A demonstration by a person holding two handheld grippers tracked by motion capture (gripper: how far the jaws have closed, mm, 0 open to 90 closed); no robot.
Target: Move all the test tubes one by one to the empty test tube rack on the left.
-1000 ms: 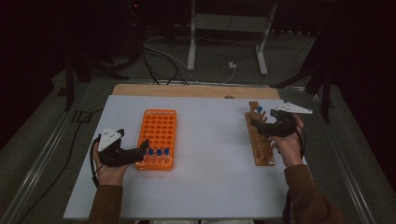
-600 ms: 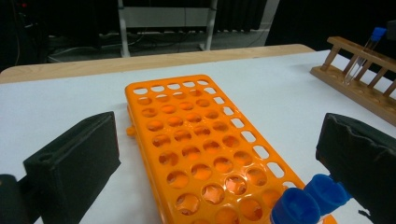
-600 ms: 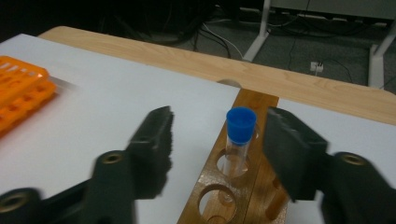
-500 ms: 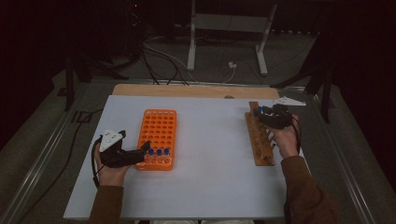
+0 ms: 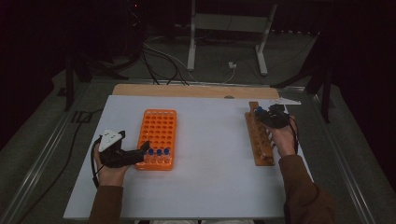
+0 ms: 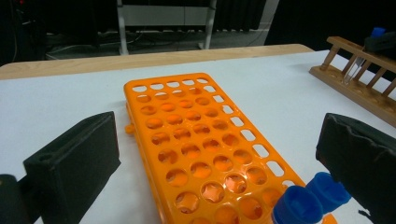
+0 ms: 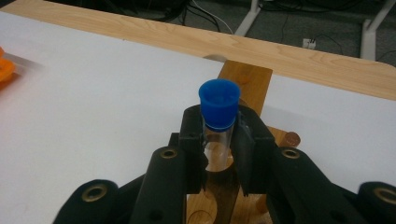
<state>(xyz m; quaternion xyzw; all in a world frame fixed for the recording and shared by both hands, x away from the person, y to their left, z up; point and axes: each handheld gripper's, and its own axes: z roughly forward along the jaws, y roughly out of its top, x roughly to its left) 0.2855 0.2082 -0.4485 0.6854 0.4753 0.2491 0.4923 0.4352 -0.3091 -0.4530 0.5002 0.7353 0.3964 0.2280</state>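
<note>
Blue-capped clear plastic test tube (image 7: 218, 114) stands upright in the long wooden rack (image 5: 258, 137) on the white counter (image 5: 210, 154); right claw (image 7: 219, 140), jaws just closed, clamps it. Left claw (image 5: 144, 148) gapes open at the orange plastic multi-hole rack (image 5: 159, 135).

We see a clear tube (image 7: 218, 135) with a blue cap (image 7: 219, 103) standing upright at the far end of the wooden rack (image 7: 245, 79), pinched just below its cap. Two blue-capped tubes (image 6: 310, 198) stand side by side in the orange rack's (image 6: 196, 140) near row.
</note>
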